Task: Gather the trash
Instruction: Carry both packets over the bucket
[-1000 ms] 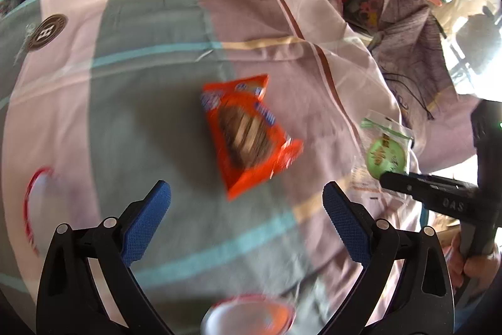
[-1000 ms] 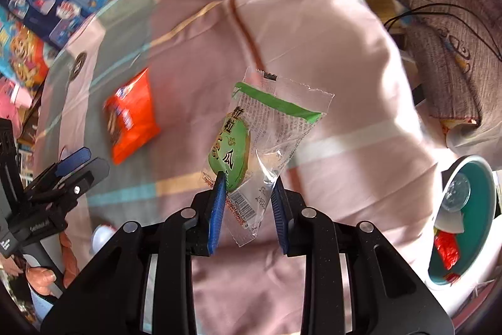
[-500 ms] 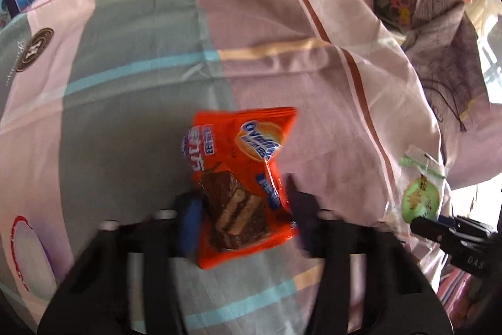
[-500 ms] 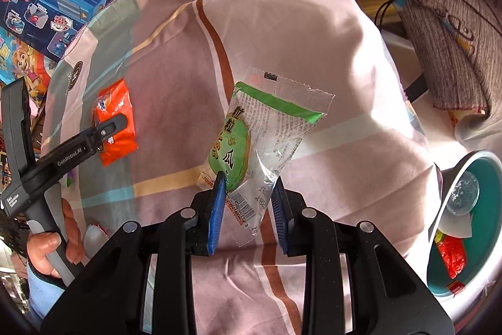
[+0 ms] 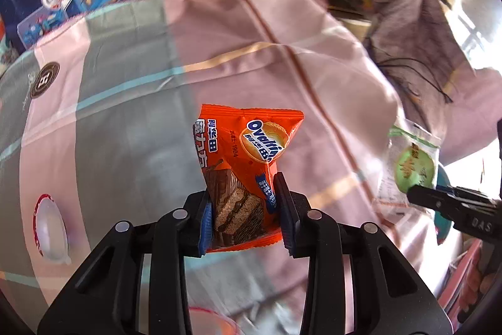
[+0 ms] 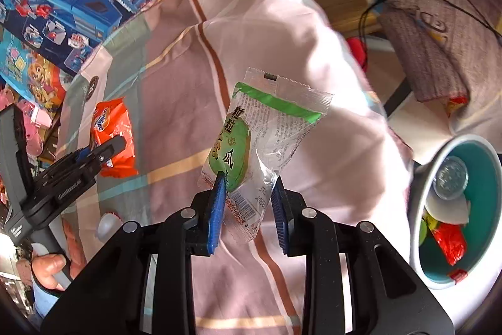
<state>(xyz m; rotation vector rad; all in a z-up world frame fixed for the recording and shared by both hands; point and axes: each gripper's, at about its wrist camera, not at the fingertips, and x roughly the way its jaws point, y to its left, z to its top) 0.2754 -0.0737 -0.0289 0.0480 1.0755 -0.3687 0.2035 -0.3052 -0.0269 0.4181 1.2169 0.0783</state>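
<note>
Left wrist view: left tool (image 5: 243, 203) closing on the orange Ovaltine wrapper (image 5: 248, 165), pads on its lower third, packet clear of the striped bedsheet (image 5: 125, 146). Right tool (image 6: 248, 203) is narrow, pinching the clear green-printed wrapper (image 6: 266, 140) by its bottom edge. Teal bin (image 6: 455, 209) sits to the right of the bedsheet, already holding trash. Risks: slick film could slide from the shallow right grip during the carry; the 2 tools could collide over the bin; the white lid (image 5: 50, 228) on the bedsheet could be missed.
</note>
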